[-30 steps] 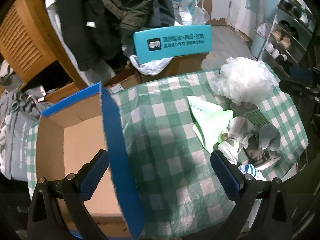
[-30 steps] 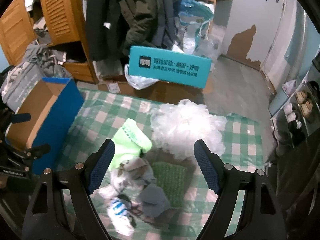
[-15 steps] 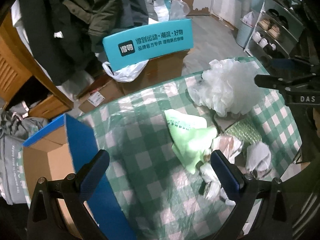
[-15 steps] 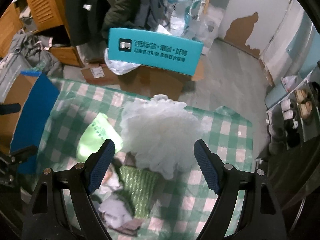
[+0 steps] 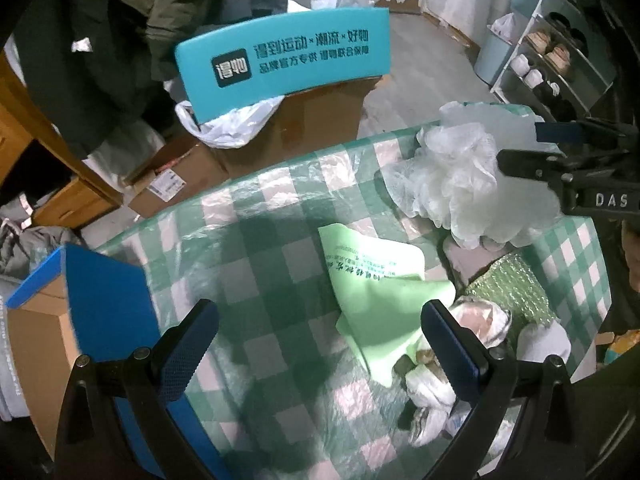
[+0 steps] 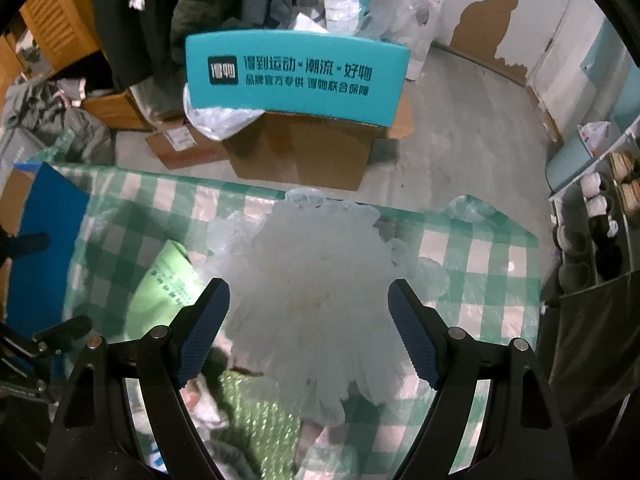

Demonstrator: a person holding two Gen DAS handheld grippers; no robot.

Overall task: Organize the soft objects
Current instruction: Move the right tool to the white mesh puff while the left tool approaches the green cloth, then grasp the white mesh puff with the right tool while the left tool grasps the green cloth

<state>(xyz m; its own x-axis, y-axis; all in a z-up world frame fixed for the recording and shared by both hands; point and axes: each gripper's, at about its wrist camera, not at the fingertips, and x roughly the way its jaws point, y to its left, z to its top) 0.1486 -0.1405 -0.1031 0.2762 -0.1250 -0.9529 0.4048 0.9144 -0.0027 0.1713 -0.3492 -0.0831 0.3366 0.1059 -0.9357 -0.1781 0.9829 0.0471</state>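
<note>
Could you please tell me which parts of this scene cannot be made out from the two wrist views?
- Inside of the cardboard box: left wrist view, cut off by the frame edge and its blue flap.
- Small crumpled items: left wrist view, partly hidden behind the left gripper finger, so their kinds are unclear.
- White mesh puff: right wrist view, blurred; it hides the table beneath.
- Green textured pad: right wrist view, overlapped by the puff.

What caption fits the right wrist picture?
Open right tool straddles a white pouf on the checked table.
</note>
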